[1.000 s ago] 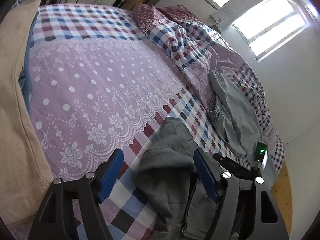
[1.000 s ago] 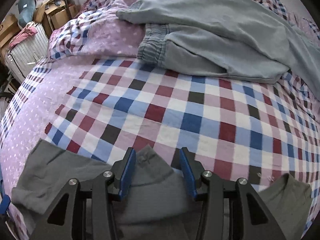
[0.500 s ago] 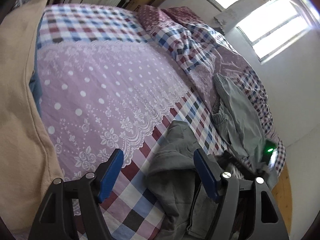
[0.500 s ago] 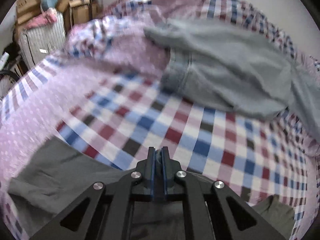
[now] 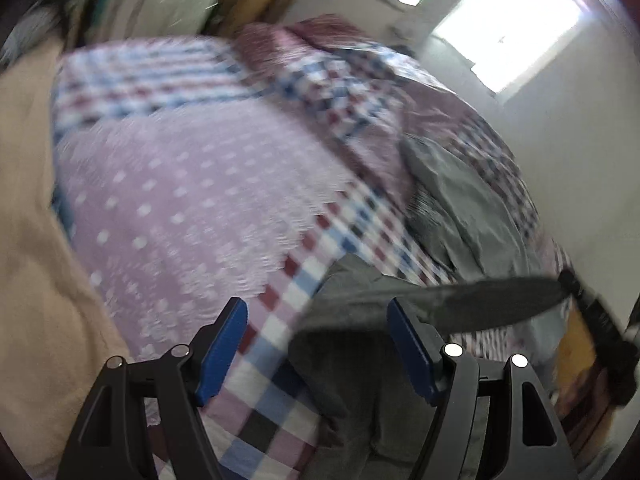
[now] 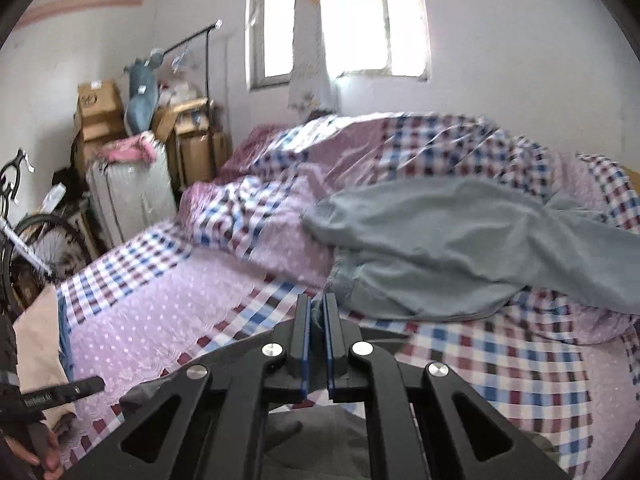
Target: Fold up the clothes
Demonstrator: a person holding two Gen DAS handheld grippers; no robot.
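A dark grey garment (image 5: 352,372) lies crumpled on the checked bedspread (image 5: 280,320) near the bed's front edge. My left gripper (image 5: 316,340) hovers over it, open, its blue pads on either side and not touching the cloth. A strip of the same garment (image 5: 500,304) is stretched up to the right. My right gripper (image 6: 316,316) is shut on a fold of that dark grey cloth (image 6: 317,311) and holds it above the bed; the rest hangs below (image 6: 320,432). Light grey-blue trousers (image 6: 460,248) lie spread further back.
A rumpled checked and pink duvet (image 6: 400,152) is heaped at the back of the bed. A beige blanket (image 5: 32,240) lies along the left. Beyond the bed stand a pale suitcase (image 6: 128,196), cardboard boxes (image 6: 100,112) and a bicycle (image 6: 36,240). A hand (image 6: 44,456) shows at lower left.
My right gripper closed on the dark grey cloth and rose with it, now facing the window. The left gripper lifted slightly and rolled, still open.
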